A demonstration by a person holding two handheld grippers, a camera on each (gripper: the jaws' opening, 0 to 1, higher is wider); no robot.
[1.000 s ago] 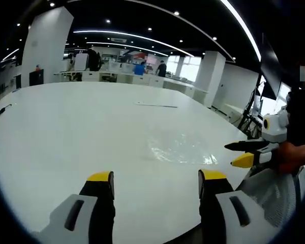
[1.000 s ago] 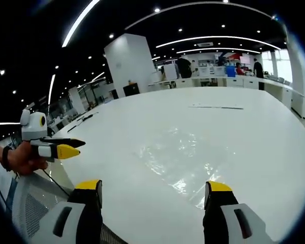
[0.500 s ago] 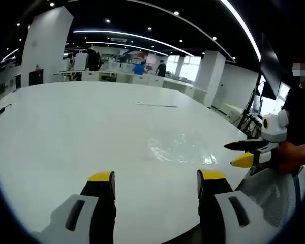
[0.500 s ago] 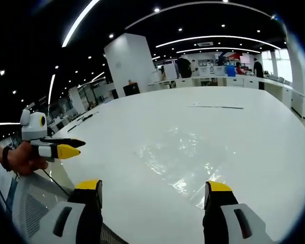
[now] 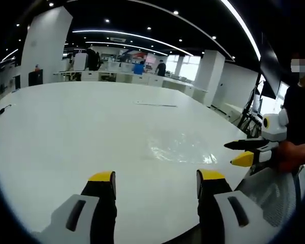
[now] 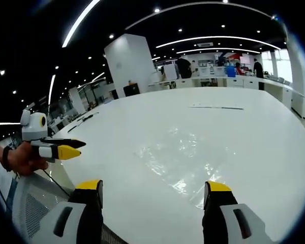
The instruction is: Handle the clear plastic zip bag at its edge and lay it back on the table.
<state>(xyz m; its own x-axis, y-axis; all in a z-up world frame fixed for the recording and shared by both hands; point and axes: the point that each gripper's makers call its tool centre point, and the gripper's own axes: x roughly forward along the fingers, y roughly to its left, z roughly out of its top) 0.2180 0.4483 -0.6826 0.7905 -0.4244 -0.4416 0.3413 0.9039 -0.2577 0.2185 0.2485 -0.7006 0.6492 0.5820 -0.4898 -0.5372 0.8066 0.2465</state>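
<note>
Bare white table [image 5: 66,122] all around the flat zip bag [image 5: 180,147], nothing between it and either gripper.

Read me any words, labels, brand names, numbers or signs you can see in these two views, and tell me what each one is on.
None can be read.
Clear plastic zip bag on the white table: no print shows on it.
Left gripper and right gripper: no lettering shows on either.
Red sign far back in the office: too small and blurred to read.
</note>
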